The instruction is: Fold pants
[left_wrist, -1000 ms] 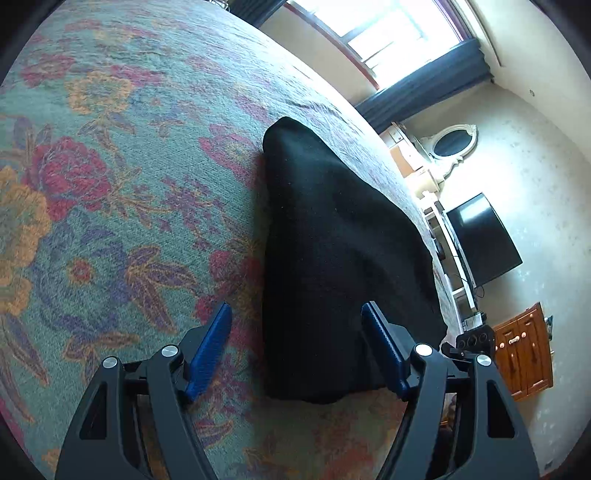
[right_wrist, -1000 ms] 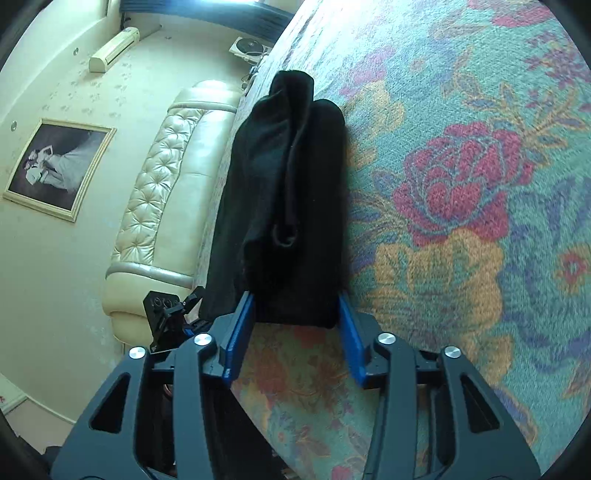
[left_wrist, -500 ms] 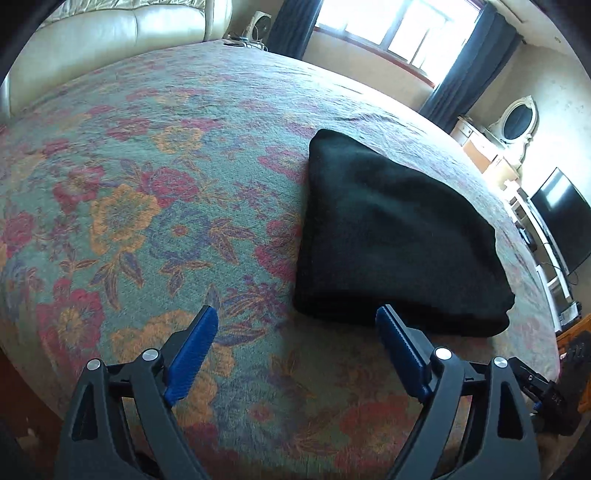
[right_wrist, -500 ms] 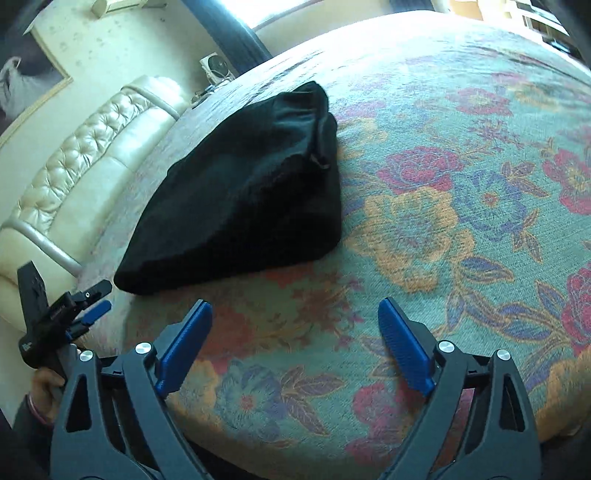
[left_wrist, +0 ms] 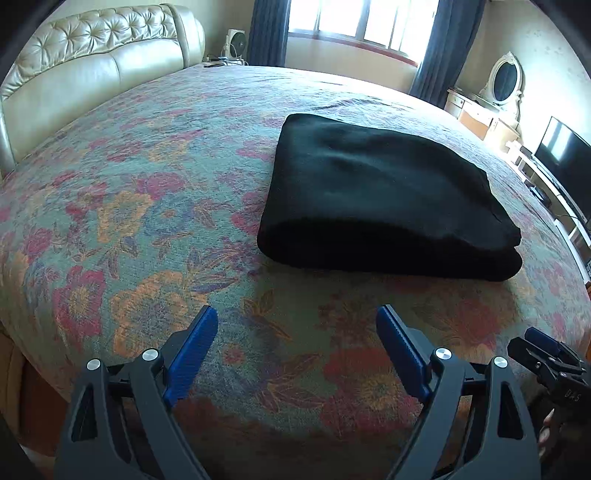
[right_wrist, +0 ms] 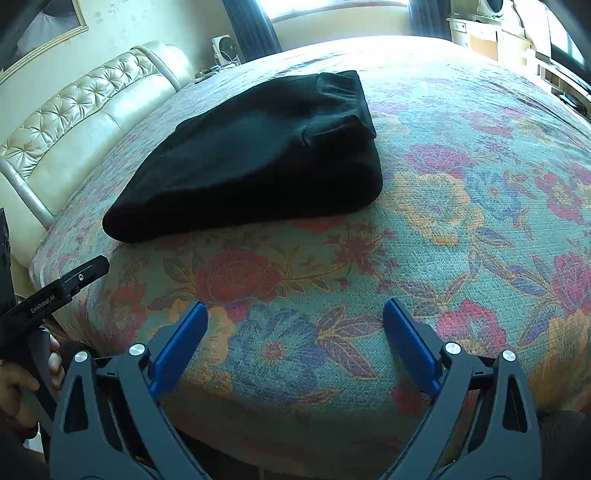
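Note:
The black pants [left_wrist: 376, 192] lie folded into a thick rectangle on the floral bedspread [left_wrist: 129, 206]. They also show in the right wrist view [right_wrist: 255, 155], with the waistband end at the far right. My left gripper [left_wrist: 295, 321] is open and empty, held back near the bed's front edge, apart from the pants. My right gripper [right_wrist: 295, 314] is open and empty, also back from the pants. The right gripper's tip shows at the lower right of the left wrist view [left_wrist: 546, 354]. The left gripper's body shows at the left of the right wrist view [right_wrist: 55, 291].
A cream tufted headboard [left_wrist: 92, 62] runs along the bed's left side. A window with dark curtains [left_wrist: 354, 22] is at the far wall. A dresser with an oval mirror [left_wrist: 506, 77] and a television [left_wrist: 565, 147] stand to the right.
Both grippers let go of the folded pants, opened wide and drew back toward the bed's front edge. The pants stay folded on the bedspread.

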Action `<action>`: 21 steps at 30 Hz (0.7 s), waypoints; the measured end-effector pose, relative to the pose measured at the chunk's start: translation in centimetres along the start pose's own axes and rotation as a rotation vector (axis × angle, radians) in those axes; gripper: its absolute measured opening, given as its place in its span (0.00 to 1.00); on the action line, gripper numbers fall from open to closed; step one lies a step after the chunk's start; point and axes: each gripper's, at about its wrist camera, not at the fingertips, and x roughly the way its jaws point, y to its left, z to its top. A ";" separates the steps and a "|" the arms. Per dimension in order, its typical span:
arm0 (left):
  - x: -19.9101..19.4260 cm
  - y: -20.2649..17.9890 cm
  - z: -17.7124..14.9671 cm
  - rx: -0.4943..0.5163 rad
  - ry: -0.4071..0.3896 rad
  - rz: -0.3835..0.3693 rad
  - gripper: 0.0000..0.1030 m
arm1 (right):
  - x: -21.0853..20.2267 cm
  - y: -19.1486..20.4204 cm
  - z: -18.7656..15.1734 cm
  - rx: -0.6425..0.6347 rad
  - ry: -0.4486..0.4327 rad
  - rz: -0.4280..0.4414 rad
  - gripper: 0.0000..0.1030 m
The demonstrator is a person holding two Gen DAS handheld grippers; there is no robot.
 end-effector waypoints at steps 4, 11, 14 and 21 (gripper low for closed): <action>0.0 -0.4 -0.2 0.017 -0.002 0.013 0.84 | 0.0 0.5 -0.2 -0.028 0.001 -0.026 0.93; -0.2 -0.7 -0.6 0.018 0.000 0.021 0.84 | 0.1 0.7 -0.2 -0.034 -0.001 -0.034 0.93; -0.3 -0.9 -0.8 0.014 0.001 0.019 0.84 | 0.0 0.6 -0.2 -0.035 0.000 -0.035 0.93; -0.4 -1.2 -0.9 0.019 0.001 0.014 0.84 | 0.0 0.8 -0.3 -0.039 0.004 -0.041 0.93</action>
